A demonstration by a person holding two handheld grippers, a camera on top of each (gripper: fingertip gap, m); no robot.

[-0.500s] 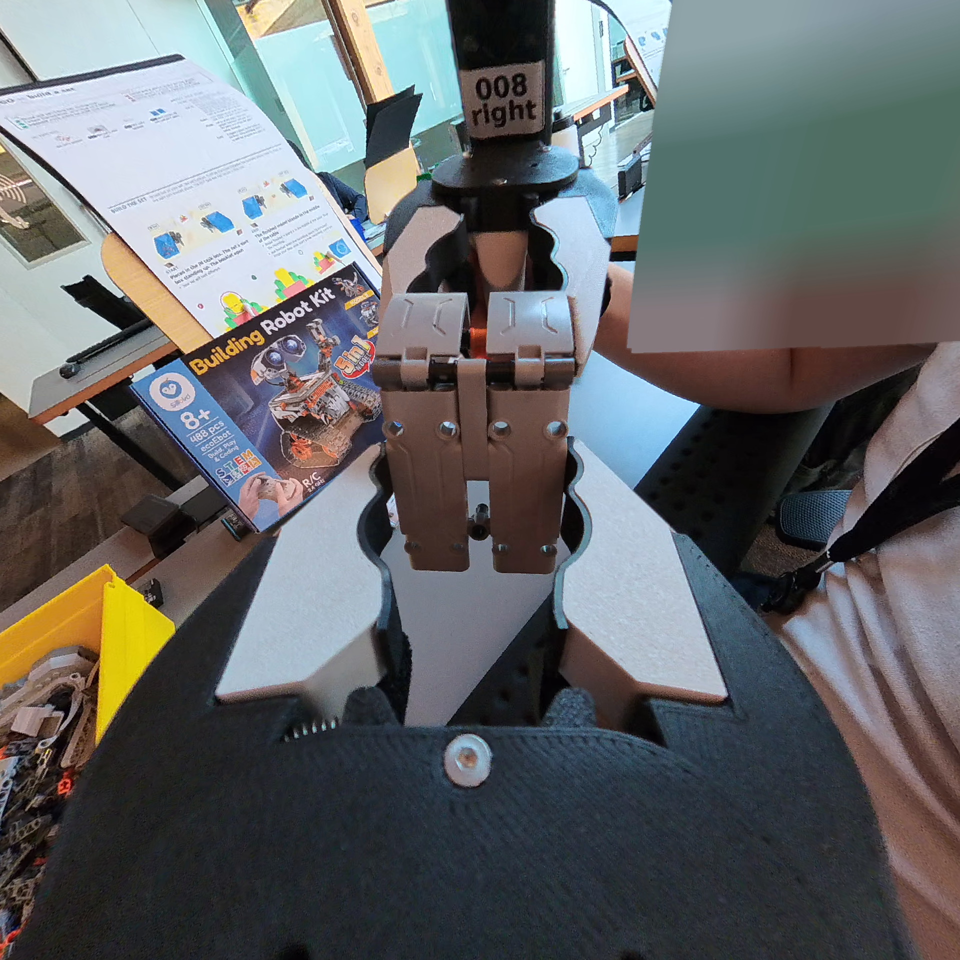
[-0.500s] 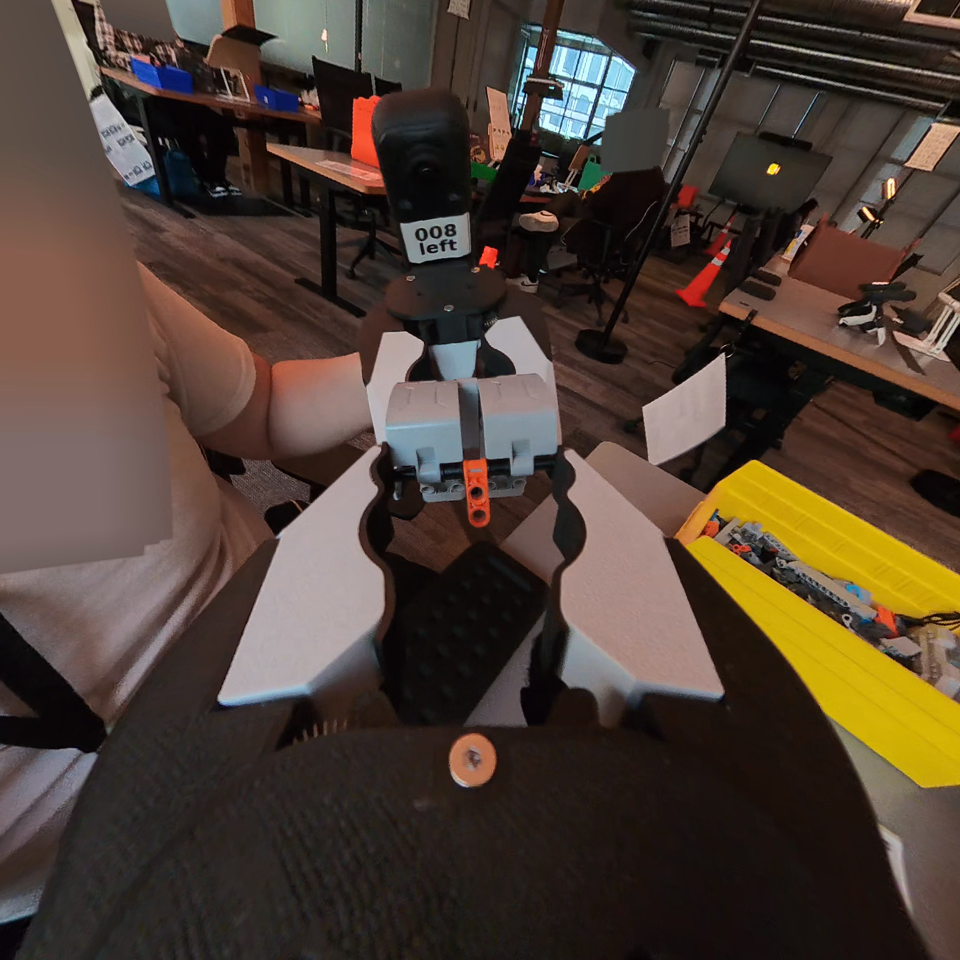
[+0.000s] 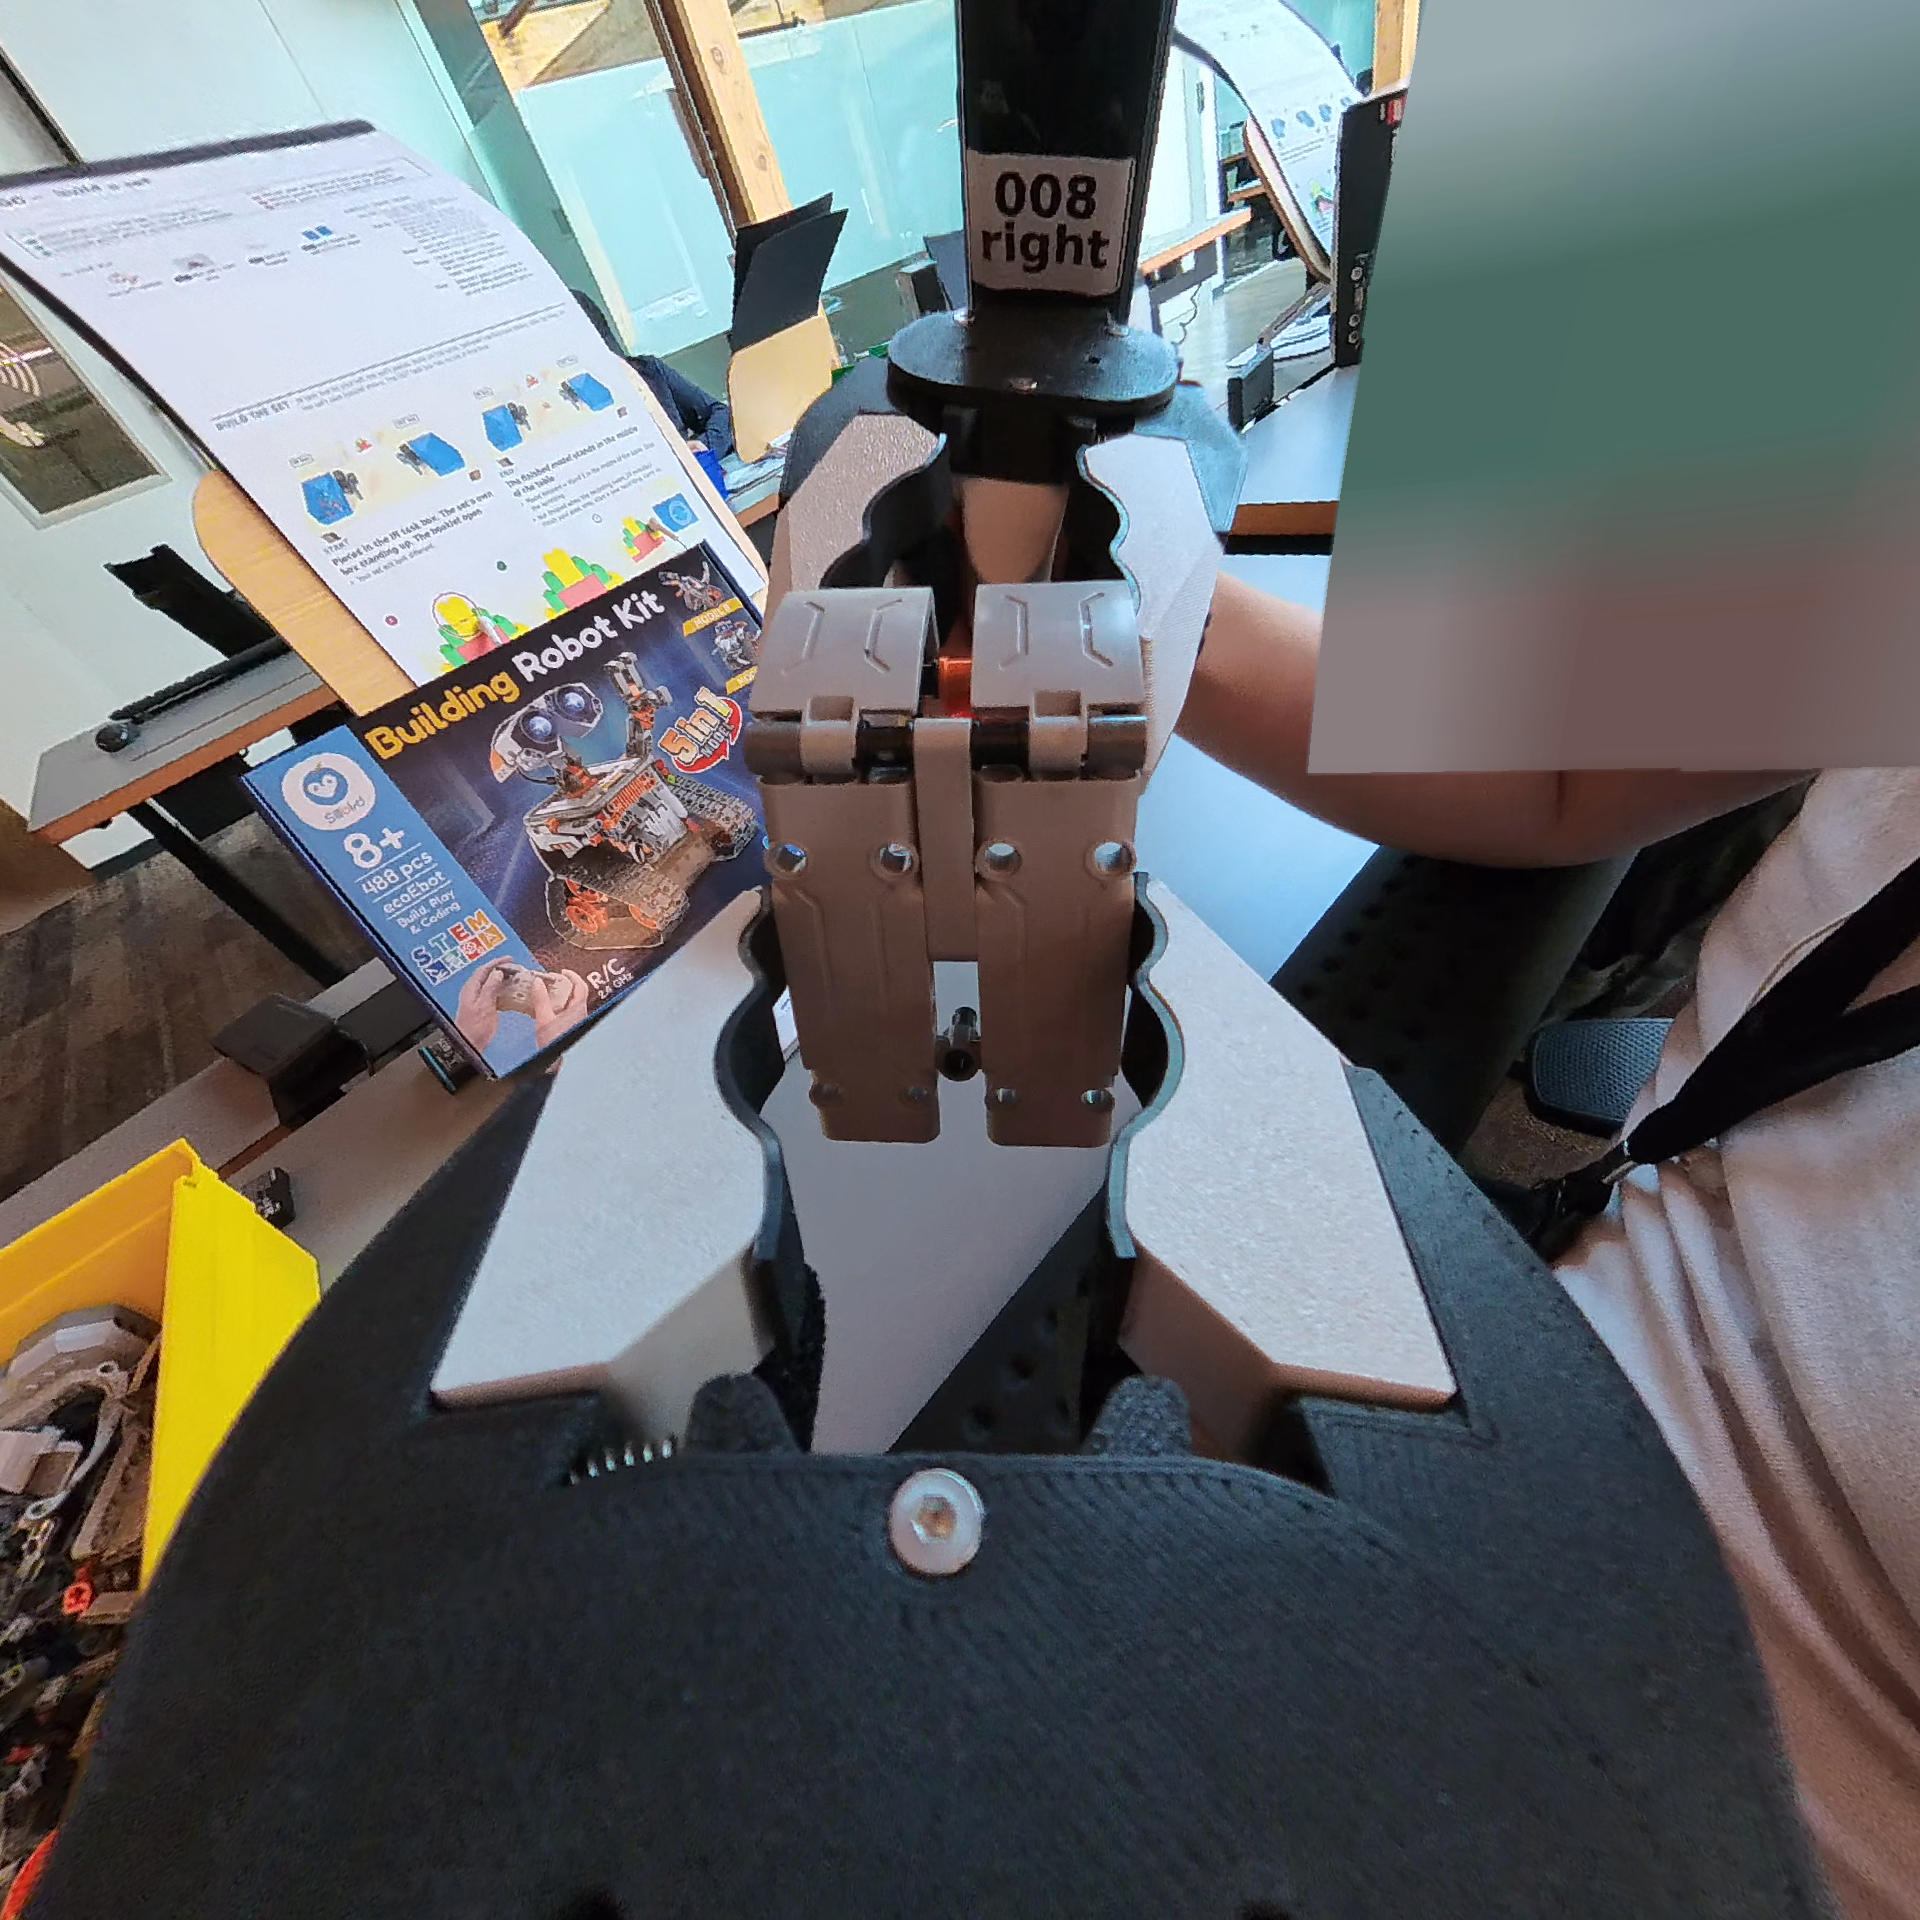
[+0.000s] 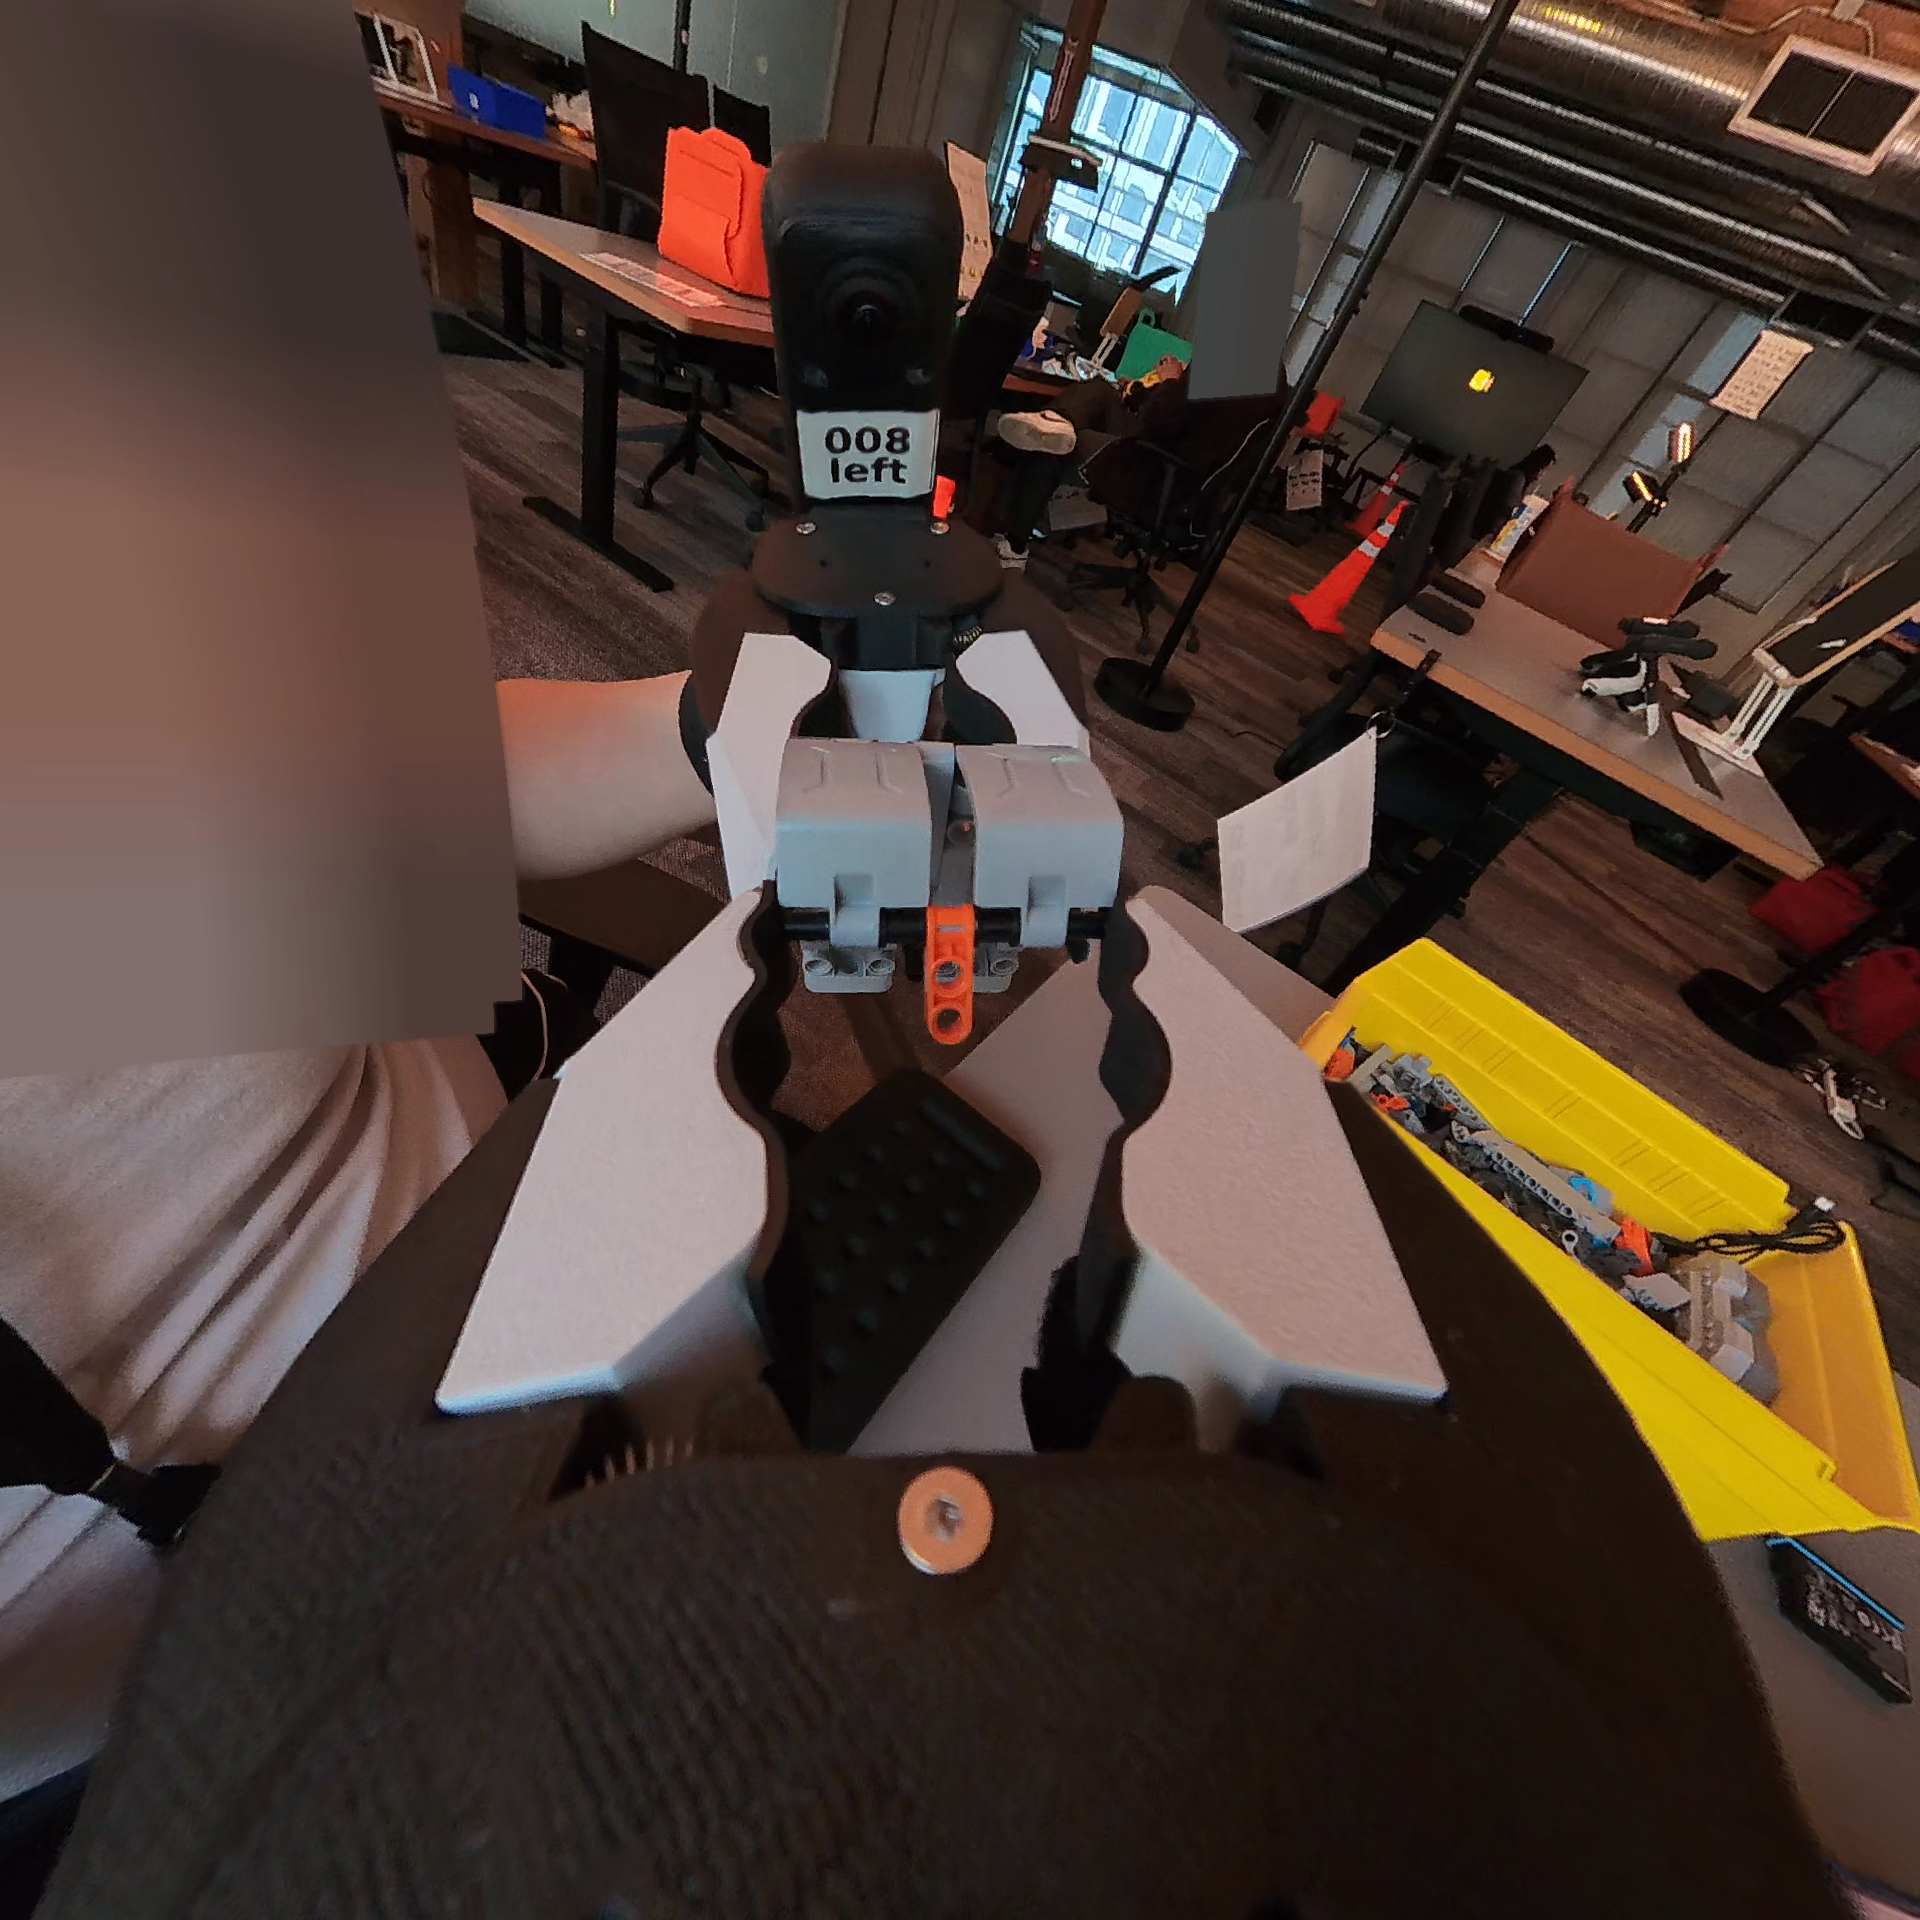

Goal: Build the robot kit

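Gripping one grey brick-built plastic assembly (image 3: 940, 883) between them, left claw (image 3: 940, 997) and right claw (image 4: 940, 925) both clamp it above the worktop (image 3: 343, 1132); yellow plastic parts bin (image 4: 1558, 1091) alongside, printed kit box (image 3: 520, 821) behind.

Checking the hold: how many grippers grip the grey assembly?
2. The left gripper clamps the grey assembly at its long-panel end; the right gripper clamps the opposite, blocky end.

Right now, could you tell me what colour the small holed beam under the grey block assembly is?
Orange beam; clearest in the right wrist view.
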